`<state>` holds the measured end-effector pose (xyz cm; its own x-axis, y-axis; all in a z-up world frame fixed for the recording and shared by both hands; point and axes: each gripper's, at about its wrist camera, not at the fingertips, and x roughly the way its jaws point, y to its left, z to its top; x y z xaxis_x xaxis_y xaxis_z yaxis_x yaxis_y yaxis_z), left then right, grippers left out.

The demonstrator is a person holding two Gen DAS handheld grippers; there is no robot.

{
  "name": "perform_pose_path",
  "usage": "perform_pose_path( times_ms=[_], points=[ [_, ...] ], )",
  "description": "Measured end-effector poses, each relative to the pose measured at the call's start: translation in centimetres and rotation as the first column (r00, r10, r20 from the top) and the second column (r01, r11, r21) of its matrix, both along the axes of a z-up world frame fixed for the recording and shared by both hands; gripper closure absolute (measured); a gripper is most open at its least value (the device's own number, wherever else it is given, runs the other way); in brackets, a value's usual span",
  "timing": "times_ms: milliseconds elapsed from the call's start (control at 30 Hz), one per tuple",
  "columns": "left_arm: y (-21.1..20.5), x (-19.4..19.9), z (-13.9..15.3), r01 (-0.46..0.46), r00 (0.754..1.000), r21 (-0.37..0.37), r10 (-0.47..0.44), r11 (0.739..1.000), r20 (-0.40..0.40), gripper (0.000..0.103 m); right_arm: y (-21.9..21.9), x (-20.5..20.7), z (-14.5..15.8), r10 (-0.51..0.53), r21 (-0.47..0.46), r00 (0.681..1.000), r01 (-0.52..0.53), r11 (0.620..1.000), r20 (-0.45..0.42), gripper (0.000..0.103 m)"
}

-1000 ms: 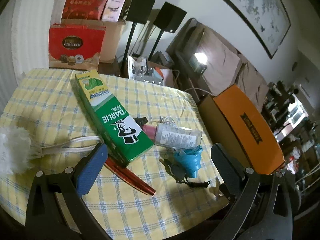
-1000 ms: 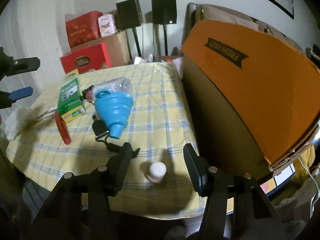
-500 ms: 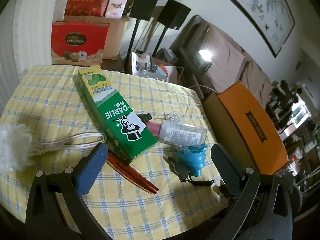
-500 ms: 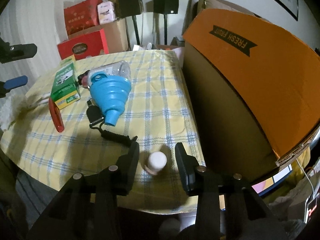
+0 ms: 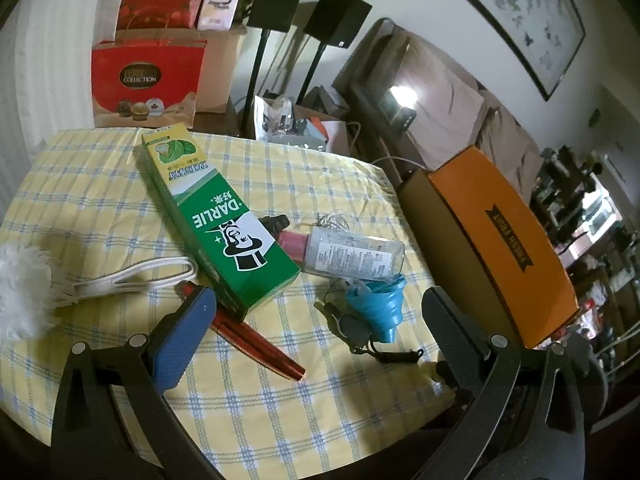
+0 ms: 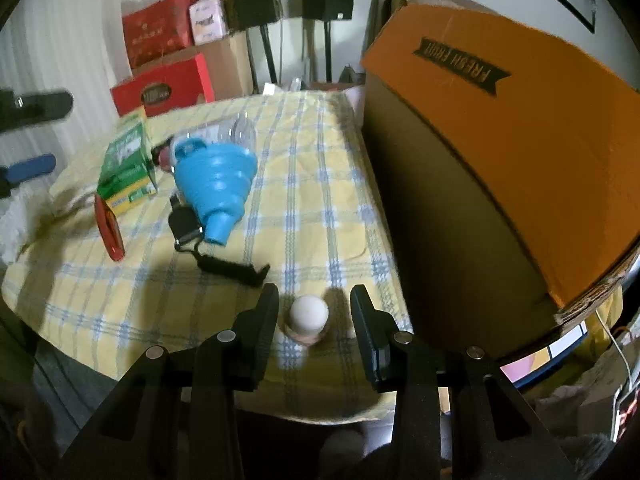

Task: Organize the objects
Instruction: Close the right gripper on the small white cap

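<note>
On the yellow checked tablecloth (image 5: 100,200), seen from the left wrist, a green Darlie toothpaste box (image 5: 216,224) lies aslant over a red pen-like stick (image 5: 260,344), with a clear bottle (image 5: 352,256) on its side just beside the box and a blue collapsible funnel (image 5: 378,308) touching the bottle's end. A white duster (image 5: 20,288) lies at the left edge, an orange box (image 5: 504,240) stands off the right side. The left gripper (image 5: 316,320) hangs above these things with jaws spread wide, nothing between them. From the right wrist, the right gripper (image 6: 314,312) sits low at the table's near edge, its jaws having just been closing in around a small white-capped bottle (image 6: 309,314); narrow gaps show on both sides, so the pads do not press it. The funnel (image 6: 218,176) and a black strap (image 6: 228,266) lie beyond.
</note>
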<state>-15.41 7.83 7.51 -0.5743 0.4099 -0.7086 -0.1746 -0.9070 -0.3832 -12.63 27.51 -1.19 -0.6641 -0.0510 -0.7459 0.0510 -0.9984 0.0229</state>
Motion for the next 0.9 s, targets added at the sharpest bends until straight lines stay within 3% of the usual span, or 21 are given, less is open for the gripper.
perform_pose_path(
  times_ms=[133, 267, 567, 767, 900],
  points=[
    [0.0, 0.1, 0.1, -0.001, 1.0, -0.001, 0.001, 1.0, 0.002, 0.0, 0.8, 0.4, 1.1, -0.023, -0.03, 0.999, 0.021, 0.999, -0.049, 0.047],
    [0.3, 0.0, -0.1, 0.004, 1.0, -0.008, -0.004, 1.0, 0.006, 0.0, 0.7, 0.0, 0.5, -0.011, -0.035, 1.0, 0.011, 0.999, -0.008, 0.047],
    [1.7, -0.2, -1.3, 0.036, 0.999, -0.04, -0.035, 0.999, 0.028, 0.0, -0.5, -0.6, -1.0, 0.004, 0.057, 0.999, -0.007, 0.998, 0.052, 0.047],
    [2.1, -0.4, -1.9, 0.044, 0.998, -0.047, -0.042, 0.998, 0.037, 0.0, -0.9, -0.8, -1.8, 0.022, 0.076, 0.997, -0.028, 0.997, 0.077, 0.052],
    [2.0, -0.6, -2.4, 0.036, 0.998, -0.057, -0.033, 0.998, 0.053, 0.0, -1.0, -0.7, -1.7, 0.042, 0.067, 0.996, -0.047, 0.997, 0.073, 0.068]
  ],
)
